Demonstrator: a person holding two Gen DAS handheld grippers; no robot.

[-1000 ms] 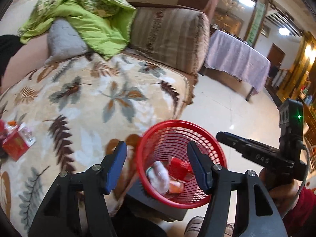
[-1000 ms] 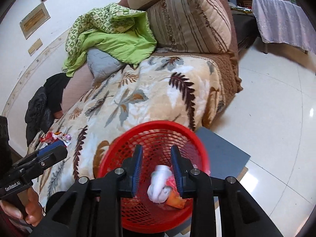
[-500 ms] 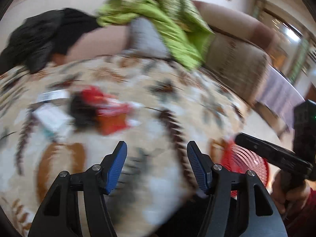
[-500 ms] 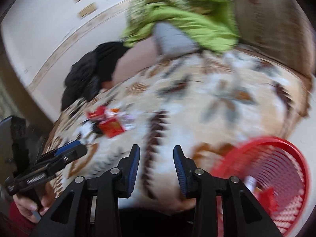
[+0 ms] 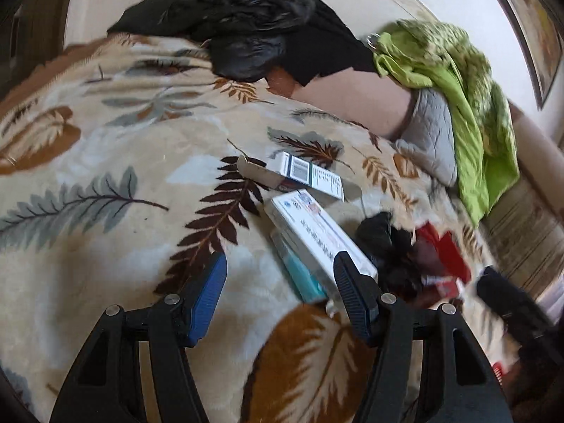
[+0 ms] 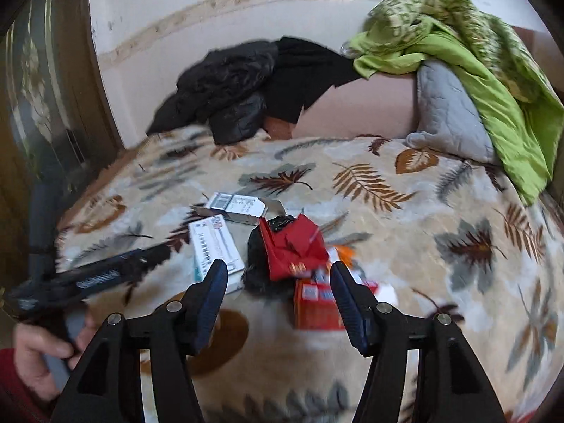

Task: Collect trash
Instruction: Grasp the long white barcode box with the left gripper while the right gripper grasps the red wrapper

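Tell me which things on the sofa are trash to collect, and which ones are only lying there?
Trash:
white box
open carton
red wrapper
black bag
orange box

Lying about:
black jacket
green blanket
grey cushion
leaf cover
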